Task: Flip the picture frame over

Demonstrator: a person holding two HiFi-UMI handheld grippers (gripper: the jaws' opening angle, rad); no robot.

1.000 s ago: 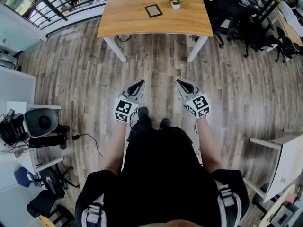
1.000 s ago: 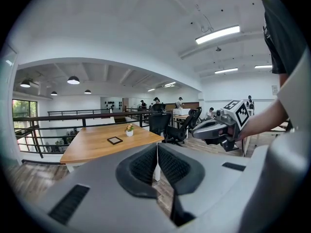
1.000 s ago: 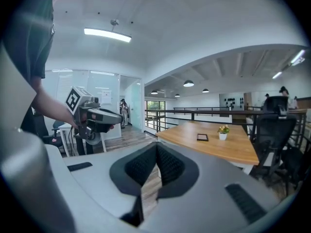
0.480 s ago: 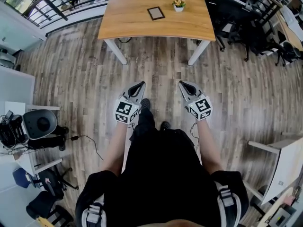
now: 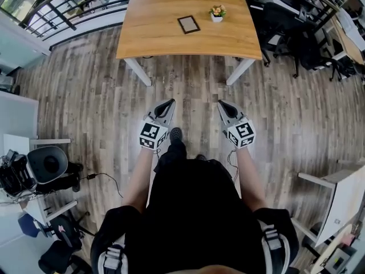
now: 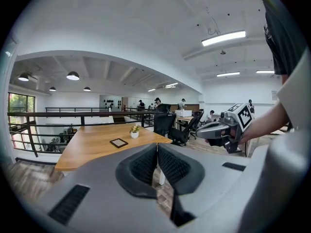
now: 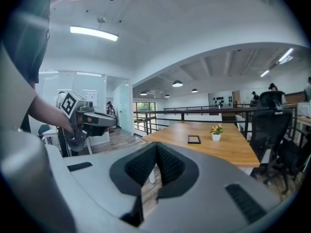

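Note:
A small dark picture frame (image 5: 188, 24) lies flat on the wooden table (image 5: 154, 33) ahead, with a little potted flower (image 5: 217, 13) just right of it. The frame (image 6: 119, 142) also shows in the left gripper view and as a dark frame (image 7: 194, 140) in the right gripper view, far off. My left gripper (image 5: 167, 104) and right gripper (image 5: 222, 105) are held out over the plank floor, well short of the table's near edge. Both are shut with nothing between their jaws.
Black office chairs (image 5: 296, 33) stand right of the table. A railing (image 5: 63, 7) runs along the far left. A white desk (image 5: 342, 198) is at the right and a stool with bags (image 5: 48, 161) at the left. Several people stand far back in the room.
The table has drawn a little nearer in the head view as I walk toward it. Both grippers stay shut and held out in front.

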